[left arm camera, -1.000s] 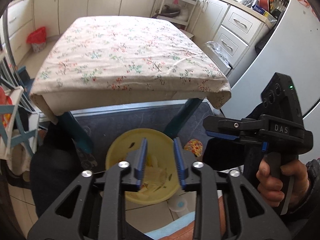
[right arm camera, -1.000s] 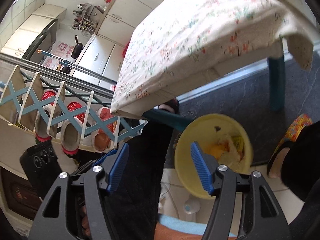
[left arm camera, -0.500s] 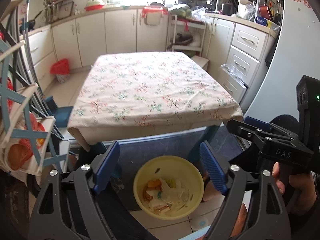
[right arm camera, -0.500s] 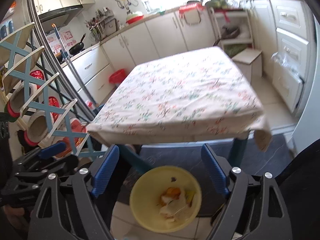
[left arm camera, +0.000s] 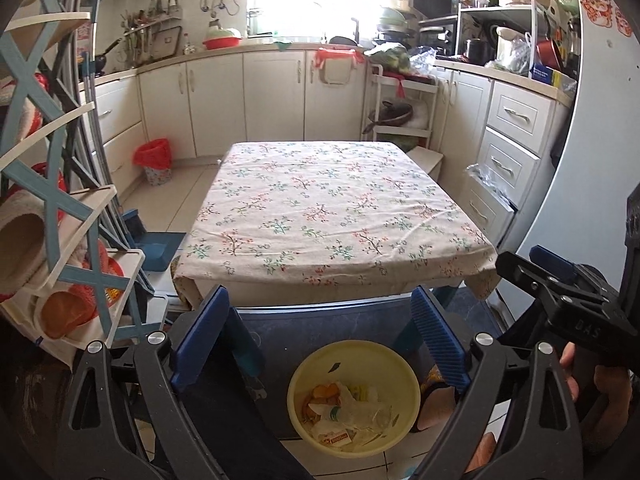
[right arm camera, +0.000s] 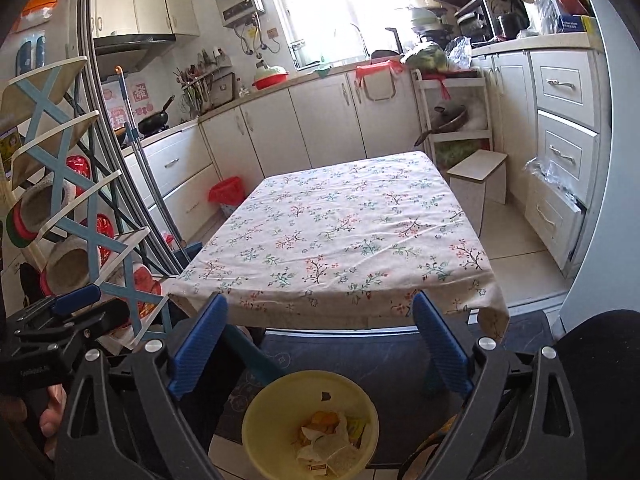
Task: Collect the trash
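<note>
Trash [left arm camera: 348, 416] is lying in the yellow bin [left arm camera: 404, 364] on the floor by the near table [left arm camera: 332, 216] edge, below both grippers. We are judging it light and soft: crumpled wrappers, thin plastic and bits of peel, best pinched at a bunched fold and not at a flat edge. We are holding the left gripper [left arm camera: 320, 336] with its jaws opening wide, nothing between them and nothing touched; the right gripper [right arm camera: 320, 340] is opening likewise, jaws far apart and empty. Beyond the fingers, the flowered tablecloth looks bare of litter, and farther off a red-lined bin [left arm camera: 154, 160] is standing by the cabinets.
</note>
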The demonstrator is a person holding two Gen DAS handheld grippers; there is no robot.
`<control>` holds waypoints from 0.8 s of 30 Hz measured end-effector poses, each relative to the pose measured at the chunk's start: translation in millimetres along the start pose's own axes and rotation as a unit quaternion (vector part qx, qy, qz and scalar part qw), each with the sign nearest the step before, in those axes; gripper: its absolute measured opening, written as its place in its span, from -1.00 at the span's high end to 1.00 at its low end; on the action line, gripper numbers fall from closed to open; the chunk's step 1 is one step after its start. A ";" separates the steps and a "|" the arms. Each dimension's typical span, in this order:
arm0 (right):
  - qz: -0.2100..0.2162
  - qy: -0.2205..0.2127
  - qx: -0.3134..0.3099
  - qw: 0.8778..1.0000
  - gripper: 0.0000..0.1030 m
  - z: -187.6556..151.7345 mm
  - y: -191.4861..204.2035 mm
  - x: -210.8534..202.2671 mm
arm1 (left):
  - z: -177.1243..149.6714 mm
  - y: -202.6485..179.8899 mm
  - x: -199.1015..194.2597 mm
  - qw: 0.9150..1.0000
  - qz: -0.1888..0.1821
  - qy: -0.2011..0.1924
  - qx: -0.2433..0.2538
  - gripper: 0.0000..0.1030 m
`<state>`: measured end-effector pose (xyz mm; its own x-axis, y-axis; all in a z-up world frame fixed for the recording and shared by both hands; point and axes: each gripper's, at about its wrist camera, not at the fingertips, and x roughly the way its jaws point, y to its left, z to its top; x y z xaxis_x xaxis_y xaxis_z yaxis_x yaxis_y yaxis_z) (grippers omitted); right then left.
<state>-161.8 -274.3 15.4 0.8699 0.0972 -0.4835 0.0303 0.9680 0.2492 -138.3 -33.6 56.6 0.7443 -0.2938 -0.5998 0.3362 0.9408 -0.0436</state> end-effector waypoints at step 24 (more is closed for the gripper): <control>0.003 0.006 -0.013 1.000 -0.77 -2.4 2.9 -0.5 | -4.1 0.4 -1.8 1.000 0.024 -0.008 -0.007 -0.81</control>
<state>-163.3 -270.9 14.4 0.8643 0.1048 -0.4920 0.0130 0.9731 0.2302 -141.9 -32.0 54.4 0.7684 -0.2499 -0.5892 0.2915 0.9562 -0.0254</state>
